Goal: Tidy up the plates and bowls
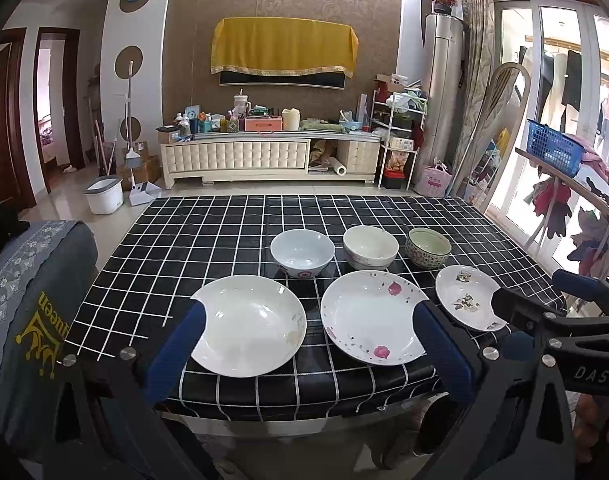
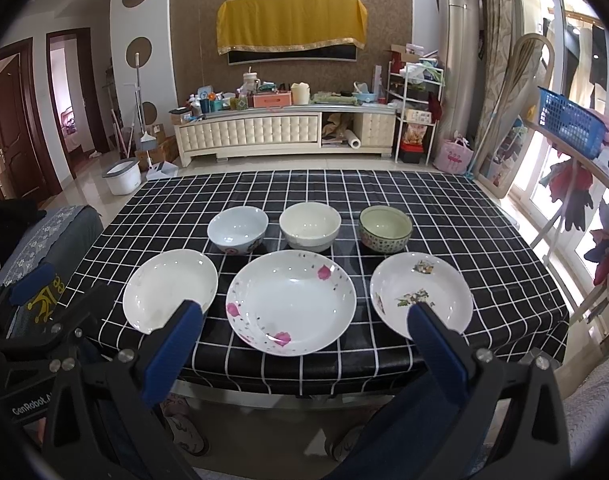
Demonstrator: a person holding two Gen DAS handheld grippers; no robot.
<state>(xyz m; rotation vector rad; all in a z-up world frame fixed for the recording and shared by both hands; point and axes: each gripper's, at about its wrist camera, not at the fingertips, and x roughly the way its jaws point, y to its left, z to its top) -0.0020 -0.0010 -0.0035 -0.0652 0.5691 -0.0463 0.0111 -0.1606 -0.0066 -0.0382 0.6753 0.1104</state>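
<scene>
Three plates lie in a front row on the black checked table (image 1: 208,236): a plain white plate (image 1: 250,324) (image 2: 169,288), a pink-flower plate (image 1: 374,318) (image 2: 291,300) and a smaller floral plate (image 1: 466,296) (image 2: 422,294). Behind them stand a pale blue bowl (image 1: 302,252) (image 2: 238,229), a cream bowl (image 1: 370,247) (image 2: 310,226) and a green patterned bowl (image 1: 428,247) (image 2: 385,228). My left gripper (image 1: 308,312) is open and empty, held before the table's front edge. My right gripper (image 2: 304,310) is open and empty too, and shows at the right of the left wrist view (image 1: 544,304).
A grey cushioned seat (image 1: 28,280) with a yellow crown print stands left of the table. A white bucket (image 1: 103,194) sits on the floor beyond. A TV cabinet (image 1: 264,156) lines the far wall. A clothes rack (image 1: 576,184) stands on the right.
</scene>
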